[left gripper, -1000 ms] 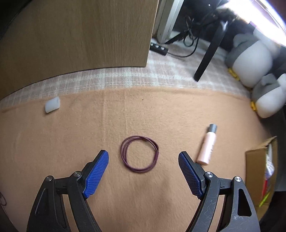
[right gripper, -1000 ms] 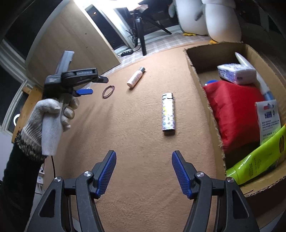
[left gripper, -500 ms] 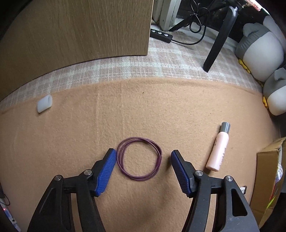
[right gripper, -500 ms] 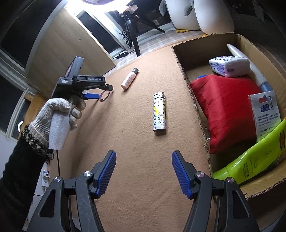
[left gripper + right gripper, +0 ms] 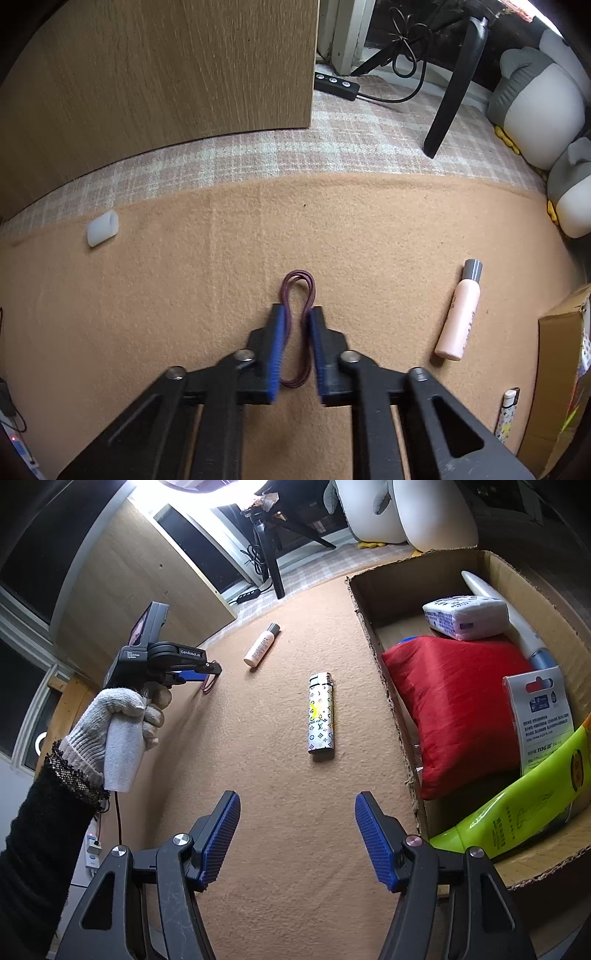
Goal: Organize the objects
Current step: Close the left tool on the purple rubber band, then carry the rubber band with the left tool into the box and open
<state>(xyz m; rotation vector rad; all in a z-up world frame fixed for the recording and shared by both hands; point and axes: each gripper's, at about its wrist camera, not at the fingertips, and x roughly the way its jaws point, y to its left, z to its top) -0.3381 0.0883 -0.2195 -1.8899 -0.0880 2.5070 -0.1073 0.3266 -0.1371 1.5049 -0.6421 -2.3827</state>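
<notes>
While the white cap lies far off to my left at the blanket's edge, my left claw sits low on the tan blanket with its blue pads squeezed in on the maroon hair band, which is pinched from a ring into a narrow waist, one loop poking out past the tips and the other bulging back between the pads. I judge the grip is taken flat against the cloth because so thin a band gives nothing else to catch. Further right, the pink bottle lies apart on its side, then the patterned lighter, both loose. My right claw hangs spread wide and empty above bare blanket, ready for the lighter, I would guess. Farthest right, the cardboard box holds a red pouch and a green tube, the likely home for the band.
</notes>
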